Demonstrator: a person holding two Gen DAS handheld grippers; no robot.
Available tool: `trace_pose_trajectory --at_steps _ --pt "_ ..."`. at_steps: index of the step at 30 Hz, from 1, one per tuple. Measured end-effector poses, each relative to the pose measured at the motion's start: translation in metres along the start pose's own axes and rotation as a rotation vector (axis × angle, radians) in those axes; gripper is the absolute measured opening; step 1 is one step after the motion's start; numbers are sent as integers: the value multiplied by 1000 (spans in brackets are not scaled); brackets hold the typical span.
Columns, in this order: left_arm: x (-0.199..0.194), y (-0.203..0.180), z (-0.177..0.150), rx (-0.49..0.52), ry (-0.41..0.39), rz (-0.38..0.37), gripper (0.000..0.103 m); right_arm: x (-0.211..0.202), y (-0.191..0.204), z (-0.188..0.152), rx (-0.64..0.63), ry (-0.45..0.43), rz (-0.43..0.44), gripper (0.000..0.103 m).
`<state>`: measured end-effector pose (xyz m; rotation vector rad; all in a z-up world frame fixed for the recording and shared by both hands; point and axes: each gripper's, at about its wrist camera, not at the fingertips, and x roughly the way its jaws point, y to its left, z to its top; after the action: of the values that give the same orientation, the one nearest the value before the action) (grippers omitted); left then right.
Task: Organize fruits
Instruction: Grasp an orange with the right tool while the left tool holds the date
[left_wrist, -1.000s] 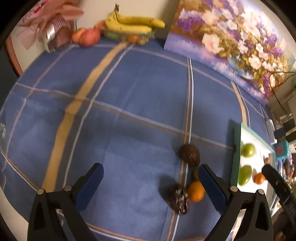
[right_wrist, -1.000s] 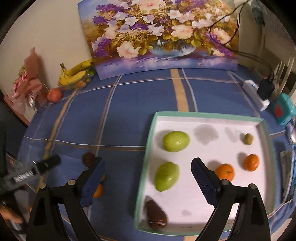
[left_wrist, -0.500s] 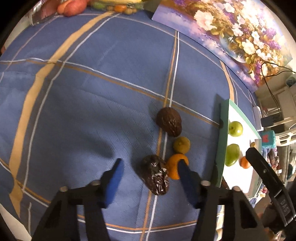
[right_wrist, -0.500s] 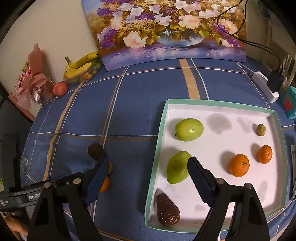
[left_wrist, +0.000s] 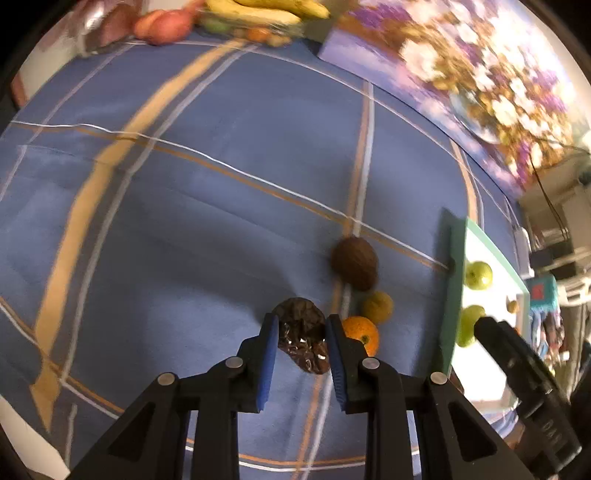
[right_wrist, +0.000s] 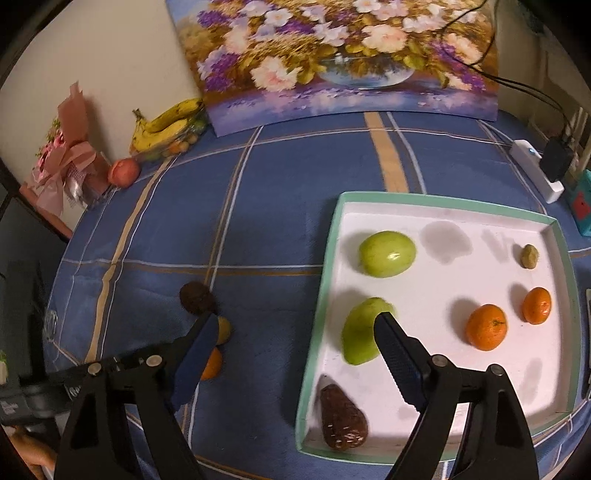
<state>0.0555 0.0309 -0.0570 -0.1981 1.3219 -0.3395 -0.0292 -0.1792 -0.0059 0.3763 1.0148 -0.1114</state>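
Closed since earlier, left hand-held gripper (left_wrist: 300, 326) pinches dark wrinkled fruit (left_wrist: 303, 338), hidden rightward

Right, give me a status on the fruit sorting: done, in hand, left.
Done: the white tray already holds two green fruits, two oranges, a small brownish fruit and a dark wrinkled one. In hand: the left gripper is shut on the dark wrinkled fruit lying on the blue cloth. Left: the brown fruit, the small yellow fruit and the orange beside it. The right gripper hangs open, empty.
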Motion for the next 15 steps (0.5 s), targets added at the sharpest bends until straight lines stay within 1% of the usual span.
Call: trace_pose_trajectory --at_steps 3,7,8,13,15 --pt "-2 12 3 -52 -3 -28 28 6 13 -2 -36 21 14 75" --pt "-13 29 9 -113 -58 14 28 12 22 -5 -56 39 21 72" --pt "-14 33 10 -130 -63 13 28 17 30 -7 -77 54 30 72" --pt "-12 50 14 -212 -59 -3 28 31 51 -14 -129 97 53 63" --pt "-12 57 14 -235 -54 -8 28 37 58 -16 -141 114 66 62"
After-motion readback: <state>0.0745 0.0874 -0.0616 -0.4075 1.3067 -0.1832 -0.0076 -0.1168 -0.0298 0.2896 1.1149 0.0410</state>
